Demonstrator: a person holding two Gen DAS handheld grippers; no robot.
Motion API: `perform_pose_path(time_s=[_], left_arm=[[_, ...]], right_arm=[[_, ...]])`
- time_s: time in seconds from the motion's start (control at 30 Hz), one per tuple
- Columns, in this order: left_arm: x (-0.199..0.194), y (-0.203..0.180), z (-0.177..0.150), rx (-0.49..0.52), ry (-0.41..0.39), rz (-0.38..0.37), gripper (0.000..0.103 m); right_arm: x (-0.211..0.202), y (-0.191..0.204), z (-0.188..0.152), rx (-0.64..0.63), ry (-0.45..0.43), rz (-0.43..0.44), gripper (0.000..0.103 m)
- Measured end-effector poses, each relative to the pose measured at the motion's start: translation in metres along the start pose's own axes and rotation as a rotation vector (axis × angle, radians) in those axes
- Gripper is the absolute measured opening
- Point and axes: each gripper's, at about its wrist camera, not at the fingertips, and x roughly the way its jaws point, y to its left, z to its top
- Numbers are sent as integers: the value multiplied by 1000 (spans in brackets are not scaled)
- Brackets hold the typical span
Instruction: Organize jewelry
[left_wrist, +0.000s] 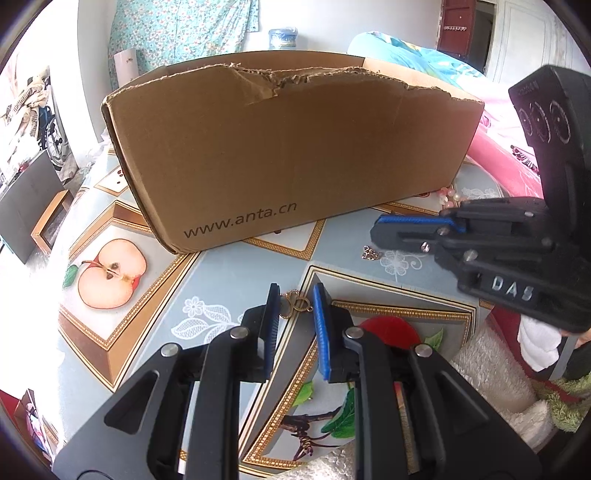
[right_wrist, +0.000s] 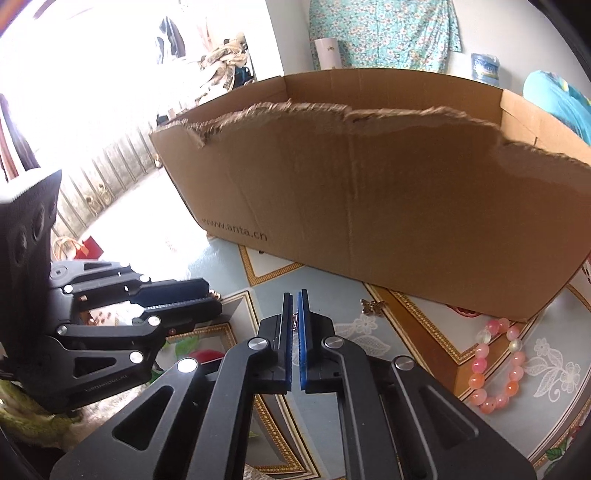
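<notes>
A torn brown cardboard box (left_wrist: 288, 147) marked www.anta.cn stands on the patterned tablecloth; it also shows in the right wrist view (right_wrist: 388, 206). My left gripper (left_wrist: 295, 301) is open, its blue pads either side of a gold ring-shaped jewelry piece (left_wrist: 293, 303) on the cloth. My right gripper (right_wrist: 294, 299) is nearly closed, and a small chain piece (right_wrist: 295, 320) shows between its pads. A small gold butterfly charm (right_wrist: 372, 306) lies by the box, also seen in the left wrist view (left_wrist: 370, 253). A pink bead bracelet (right_wrist: 496, 363) lies at the right.
The tablecloth (left_wrist: 221, 280) has fruit pictures and gold borders. Pink fabric (left_wrist: 502, 158) and bedding lie to the right of the box. Fluffy white and green cloth (left_wrist: 517, 387) lies at the near right. A dark frame (left_wrist: 33, 199) stands at the left.
</notes>
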Motion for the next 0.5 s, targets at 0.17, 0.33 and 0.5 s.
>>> perform_pose_path(time_s=[0.17,0.33,0.5], left_arm=[[-8,-1,1,20,-26,-4,24],[-6,3,1,18,-3,7,26],[-2,5,2,11,31,21,26]], right_arm=[[-13,-8,7,24,-31,11,3],[-19,-10,11,24,-41,8,3],[-19,-7,10,21,-29,1,3]])
